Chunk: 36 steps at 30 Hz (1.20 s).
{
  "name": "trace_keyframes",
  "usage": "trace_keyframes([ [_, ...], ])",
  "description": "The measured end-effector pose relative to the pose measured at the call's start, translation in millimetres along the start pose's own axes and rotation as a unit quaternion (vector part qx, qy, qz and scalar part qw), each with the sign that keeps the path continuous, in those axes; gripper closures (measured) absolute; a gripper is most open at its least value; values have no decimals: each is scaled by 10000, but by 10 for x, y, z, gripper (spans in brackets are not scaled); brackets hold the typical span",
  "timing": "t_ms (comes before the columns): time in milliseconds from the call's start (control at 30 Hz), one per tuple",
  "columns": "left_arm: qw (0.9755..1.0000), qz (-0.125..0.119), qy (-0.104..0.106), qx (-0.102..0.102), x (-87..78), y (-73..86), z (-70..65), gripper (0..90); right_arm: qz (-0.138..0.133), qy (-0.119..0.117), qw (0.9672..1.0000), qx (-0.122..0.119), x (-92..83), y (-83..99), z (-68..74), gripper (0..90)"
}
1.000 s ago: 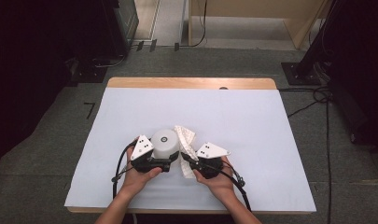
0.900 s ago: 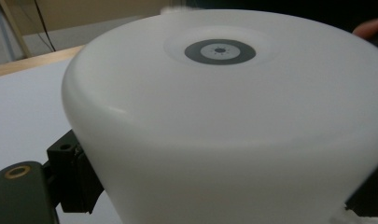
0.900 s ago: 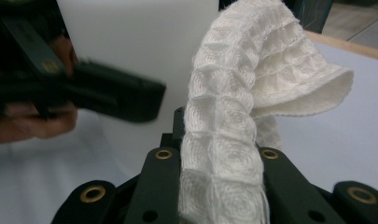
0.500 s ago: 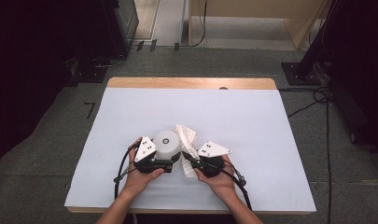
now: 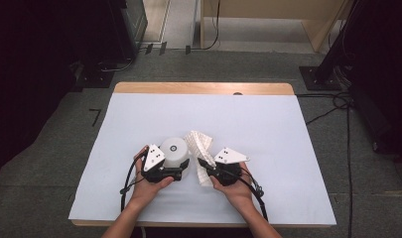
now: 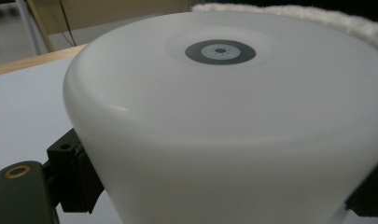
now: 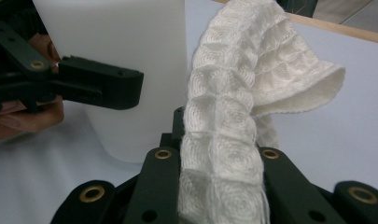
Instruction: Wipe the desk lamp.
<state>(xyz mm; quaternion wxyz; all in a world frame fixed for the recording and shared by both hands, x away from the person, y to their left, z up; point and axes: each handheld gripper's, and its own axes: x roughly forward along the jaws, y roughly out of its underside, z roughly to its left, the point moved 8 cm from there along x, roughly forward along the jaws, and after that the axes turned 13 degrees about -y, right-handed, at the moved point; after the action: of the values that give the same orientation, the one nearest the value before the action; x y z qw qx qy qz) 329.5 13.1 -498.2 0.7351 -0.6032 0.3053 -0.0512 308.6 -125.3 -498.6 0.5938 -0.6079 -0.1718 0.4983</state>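
Observation:
A white cup (image 5: 172, 148) stands upside down on the white-covered table (image 5: 273, 124), near its front edge. My left gripper (image 5: 177, 161) is shut on the cup's wall, one black jaw on each side (image 6: 219, 198). The cup's base (image 6: 220, 51) carries a dark ring mark. Just right of the cup, my right gripper (image 5: 204, 164) is shut on a white waffle-weave cloth (image 5: 197, 145). The cloth (image 7: 228, 116) rises from between the right gripper (image 7: 217, 156) and folds over beside the cup (image 7: 130, 51). One finger (image 7: 102, 86) of the left gripper lies against the cup's side.
A strip of bare wood (image 5: 203, 88) shows at the table's far edge. Grey carpet with cables (image 5: 337, 106) surrounds the table. Dark equipment (image 5: 124, 29) stands at the back left, and a wooden cabinet (image 5: 268, 25) behind.

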Motion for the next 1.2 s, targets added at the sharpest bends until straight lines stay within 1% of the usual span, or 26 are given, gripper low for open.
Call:
trace_keyframes([
  [67, 9999, 70, -57, 112, 25, 50, 2, 83, -1, 17, 10000, -2, -5, 1, -8, 787],
  [200, 10000, 33, -29, 83, 13, 75, 7, 82, 1, 30, 10000, -8, -4, 4, -12, 787],
  [267, 9998, 28, -106, 171, 2, 86, -3, 80, 3, 33, 10000, -12, -4, 8, -17, 787],
  [300, 9997, 17, -164, 174, 2, 85, -13, 76, 9, 34, 10000, -3, -4, 10, -19, 787],
  [400, 9992, -27, -388, -19, -20, 67, -22, 66, -8, 28, 10000, 14, -9, 7, -24, 787],
  [467, 9978, 49, -653, -115, -21, 79, -43, 66, -14, 25, 10000, 16, -10, 9, -26, 787],
  [500, 9978, 49, -653, -115, -21, 79, -43, 66, -14, 25, 10000, 16, -10, 9, -26, 787],
  [533, 9950, 185, -962, -190, -11, 108, -65, 61, -6, 30, 10000, 13, -10, 17, -31, 787],
  [567, 9934, 255, -1098, -190, -3, 122, -79, 59, -6, 30, 10000, 30, -9, 22, -30, 787],
  [633, 9908, 317, -1306, -166, 5, 139, -106, 62, -10, 40, 10000, 32, -7, 29, -37, 787],
  [667, 9902, 315, -1349, -177, 3, 140, -113, 69, -16, 31, 10000, 37, -7, 32, -37, 787],
  [700, 9903, 294, -1347, -188, -4, 136, -113, 72, -33, 28, 10000, 52, -7, 34, -37, 787],
  [767, 9920, 276, -1207, -255, -14, 131, -101, 80, -32, 28, 10000, 62, -12, 41, -41, 787],
  [833, 9929, 223, -1120, -324, -25, 121, -65, 82, -46, 18, 9999, 97, -17, 42, -42, 787],
  [867, 9939, 191, -1035, -339, -28, 108, -55, 83, -59, 6, 9999, 107, -17, 39, -39, 788],
  [900, 9957, 125, -824, -394, -39, 76, -44, 83, -61, -6, 9999, 104, -15, 39, -34, 788],
  [933, 9964, 72, -706, -456, -49, 52, -38, 84, -77, -29, 9999, 88, -9, 36, -22, 788],
  [967, 9964, 72, -706, -456, -49, 52, -38, 84, -77, -29, 9999, 88, -9, 36, -22, 788],
  [1000, 9973, -29, -331, -648, -83, -14, -28, 84, -105, -123, 9999, 60, 8, 32, 29, 788],
  [1033, 9973, -29, -331, -648, -83, -14, -28, 84, -105, -123, 9999, 60, 8, 32, 29, 788],
  [1067, 9956, -105, 52, -929, -115, -67, -22, 84, -119, -199, 9997, 16, 32, 29, 71, 788],
  [1100, 9956, -105, 52, -929, -115, -67, -22, 84, -110, -214, 9997, 7, 44, 29, 94, 788],
  [1133, 9948, -72, 211, -994, -111, -74, -26, 84, -114, -242, 9996, -10, 58, 27, 113, 789],
  [1200, 9954, -29, 297, -915, -98, -56, -50, 84, -88, -245, 9997, -26, 64, 25, 134, 788],
])
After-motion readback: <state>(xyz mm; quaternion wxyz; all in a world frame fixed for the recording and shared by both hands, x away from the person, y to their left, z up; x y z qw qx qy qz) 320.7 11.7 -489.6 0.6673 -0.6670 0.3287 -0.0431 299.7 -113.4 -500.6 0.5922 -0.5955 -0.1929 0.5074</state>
